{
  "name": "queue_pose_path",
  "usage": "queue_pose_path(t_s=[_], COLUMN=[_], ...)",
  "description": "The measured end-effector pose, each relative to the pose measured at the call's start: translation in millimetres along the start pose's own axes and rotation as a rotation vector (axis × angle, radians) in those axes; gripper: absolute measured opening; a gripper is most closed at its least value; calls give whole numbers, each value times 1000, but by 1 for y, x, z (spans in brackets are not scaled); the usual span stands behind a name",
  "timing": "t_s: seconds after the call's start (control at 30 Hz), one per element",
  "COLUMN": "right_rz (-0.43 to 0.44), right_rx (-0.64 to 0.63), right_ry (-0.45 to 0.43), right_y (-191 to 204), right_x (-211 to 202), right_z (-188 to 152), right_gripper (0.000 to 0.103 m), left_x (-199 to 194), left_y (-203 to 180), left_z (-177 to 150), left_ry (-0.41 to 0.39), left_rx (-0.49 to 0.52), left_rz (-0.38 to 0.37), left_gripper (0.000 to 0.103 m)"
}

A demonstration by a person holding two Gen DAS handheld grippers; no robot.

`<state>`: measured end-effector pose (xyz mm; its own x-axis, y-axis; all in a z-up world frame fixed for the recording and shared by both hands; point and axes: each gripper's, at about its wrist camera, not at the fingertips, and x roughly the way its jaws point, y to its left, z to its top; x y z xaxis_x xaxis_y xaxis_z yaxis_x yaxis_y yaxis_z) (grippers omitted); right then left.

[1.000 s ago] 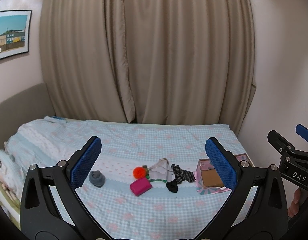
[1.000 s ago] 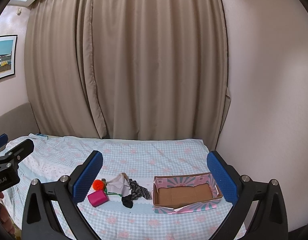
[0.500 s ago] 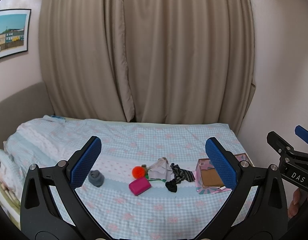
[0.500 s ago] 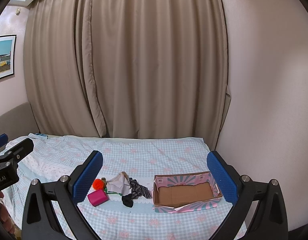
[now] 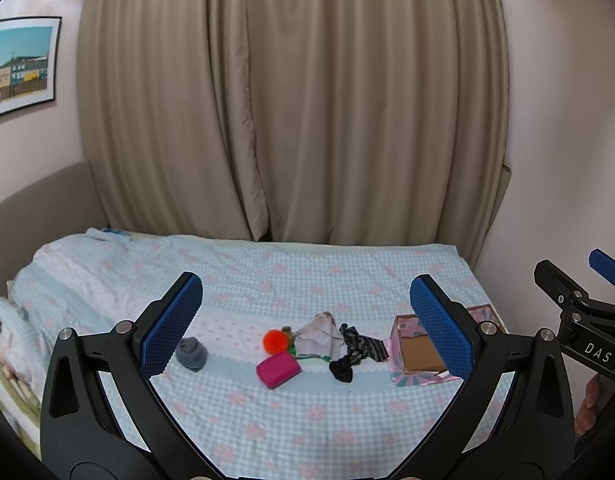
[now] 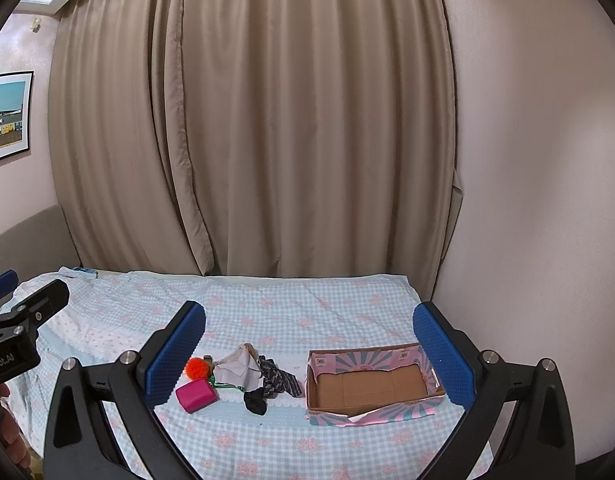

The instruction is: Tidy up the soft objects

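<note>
A cluster of soft things lies on the bed: a pink pouch (image 5: 278, 369) (image 6: 197, 395), an orange pom-pom (image 5: 275, 341) (image 6: 196, 367), a pale crumpled cloth (image 5: 320, 336) (image 6: 238, 369), a dark patterned sock (image 5: 358, 346) (image 6: 278, 379) and a black sock (image 5: 341, 370) (image 6: 255, 401). A grey rolled sock (image 5: 191, 353) lies apart to the left. An open, empty cardboard box (image 6: 370, 385) (image 5: 418, 355) sits right of the cluster. My left gripper (image 5: 306, 326) and right gripper (image 6: 309, 354) are open, empty and held well short of the objects.
The bed has a blue checked cover (image 5: 267, 280) with folded bedding at the left (image 5: 3, 332). Beige curtains (image 5: 291, 100) hang behind it. A wall (image 6: 539, 200) runs close along the bed's right side. A framed picture (image 5: 19, 64) hangs at left.
Both views have shifted very slightly; the objects sit marginally higher in frame. Nothing on the bed has moved and both grippers stay open.
</note>
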<state>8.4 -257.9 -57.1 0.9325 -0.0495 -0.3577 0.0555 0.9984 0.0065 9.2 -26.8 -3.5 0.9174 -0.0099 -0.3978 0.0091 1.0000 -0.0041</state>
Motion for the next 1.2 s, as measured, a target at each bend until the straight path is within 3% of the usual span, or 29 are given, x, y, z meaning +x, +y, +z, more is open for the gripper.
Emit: queue_pose_path(t_s=[0.6,0.8,1.0,1.2], right_rz=[19,74,96,90], right_rx=[-6,-23,-25,-27], right_ry=[5,34,87,146], right_y=[1,5,26,66], right_x=[2,13,37,79], right_z=[5,2,-15,-29], right_gripper=[103,103,103,103], left_x=[-5,-4,20,73], left_y=[9,24,53,91], left_z=[-1,-16,-37,-54], left_ry=[16,47,106,189], left_rx=[-20,-7,-23,9], left_rz=[-15,16,-29,-118], left_gripper=[103,103,103,103])
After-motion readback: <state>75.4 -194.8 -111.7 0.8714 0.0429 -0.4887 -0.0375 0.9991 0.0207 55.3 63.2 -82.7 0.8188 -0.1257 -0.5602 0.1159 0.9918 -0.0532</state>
